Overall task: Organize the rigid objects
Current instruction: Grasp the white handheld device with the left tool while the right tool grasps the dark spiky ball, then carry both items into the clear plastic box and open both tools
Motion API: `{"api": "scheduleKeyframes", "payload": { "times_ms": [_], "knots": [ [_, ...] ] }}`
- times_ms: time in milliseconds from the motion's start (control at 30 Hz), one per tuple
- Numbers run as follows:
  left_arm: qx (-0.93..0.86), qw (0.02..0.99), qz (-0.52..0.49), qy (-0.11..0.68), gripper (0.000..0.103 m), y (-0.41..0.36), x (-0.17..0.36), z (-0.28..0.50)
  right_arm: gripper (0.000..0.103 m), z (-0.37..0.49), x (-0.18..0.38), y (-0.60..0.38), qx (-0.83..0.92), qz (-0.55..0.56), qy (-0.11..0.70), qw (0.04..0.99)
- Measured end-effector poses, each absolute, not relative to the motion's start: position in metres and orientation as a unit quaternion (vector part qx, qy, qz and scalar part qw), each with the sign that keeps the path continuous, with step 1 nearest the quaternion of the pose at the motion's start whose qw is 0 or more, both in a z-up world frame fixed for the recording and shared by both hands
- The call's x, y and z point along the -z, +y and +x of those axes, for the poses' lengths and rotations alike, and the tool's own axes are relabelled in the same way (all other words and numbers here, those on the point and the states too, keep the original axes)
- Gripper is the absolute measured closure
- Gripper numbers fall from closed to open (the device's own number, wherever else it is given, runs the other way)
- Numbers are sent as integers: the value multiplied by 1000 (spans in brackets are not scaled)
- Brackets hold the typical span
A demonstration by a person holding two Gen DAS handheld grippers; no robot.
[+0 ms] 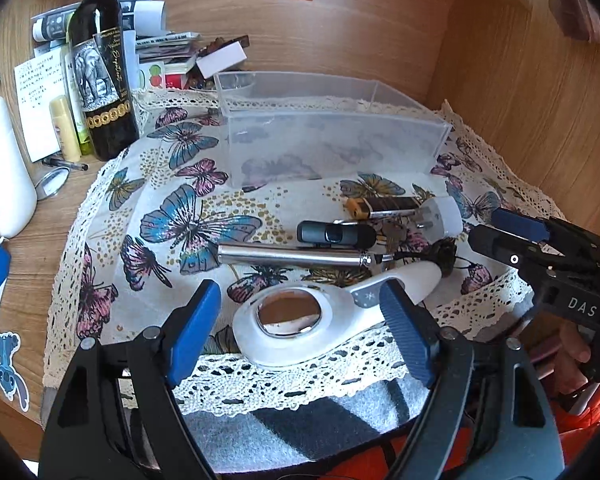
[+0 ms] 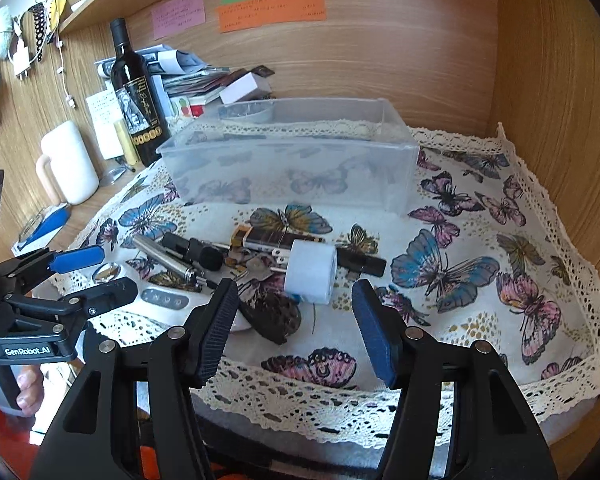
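A clear plastic bin (image 1: 332, 140) (image 2: 292, 160) stands at the back of the butterfly cloth. In front lie a white hand mirror (image 1: 300, 320), a silver tube (image 1: 292, 256) (image 2: 164, 258), a black clip device (image 1: 336, 234), a lighter (image 1: 384, 206) (image 2: 276, 240), keys (image 2: 256, 268), a white plug adapter (image 1: 444, 216) (image 2: 312, 272) and a dark hair tie (image 2: 276, 316). My left gripper (image 1: 300, 328) is open just above the mirror. My right gripper (image 2: 296, 332) is open, close in front of the adapter and hair tie; it also shows in the left wrist view (image 1: 500, 228).
A wine bottle (image 1: 100, 80) (image 2: 138, 100), papers, a white box (image 1: 222, 60), a white jug (image 2: 70, 164) and a small round mirror (image 1: 52, 184) crowd the left back. Wooden walls (image 2: 540, 80) close the back and right. The cloth's lace edge (image 2: 340, 400) hangs at the front.
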State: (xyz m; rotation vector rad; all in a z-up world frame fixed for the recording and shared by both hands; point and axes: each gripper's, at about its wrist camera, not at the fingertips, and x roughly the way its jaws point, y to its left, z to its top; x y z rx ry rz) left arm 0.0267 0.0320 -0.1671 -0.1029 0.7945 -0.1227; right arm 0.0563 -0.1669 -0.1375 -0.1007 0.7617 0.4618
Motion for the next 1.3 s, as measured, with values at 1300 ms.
{"api": "scheduleKeyframes", "payload": {
  "times_ms": [1300],
  "knots": [
    [41,922,-122,366,39,70,188,21,72,71,171,-152,-214,-53,394,892]
  ]
}}
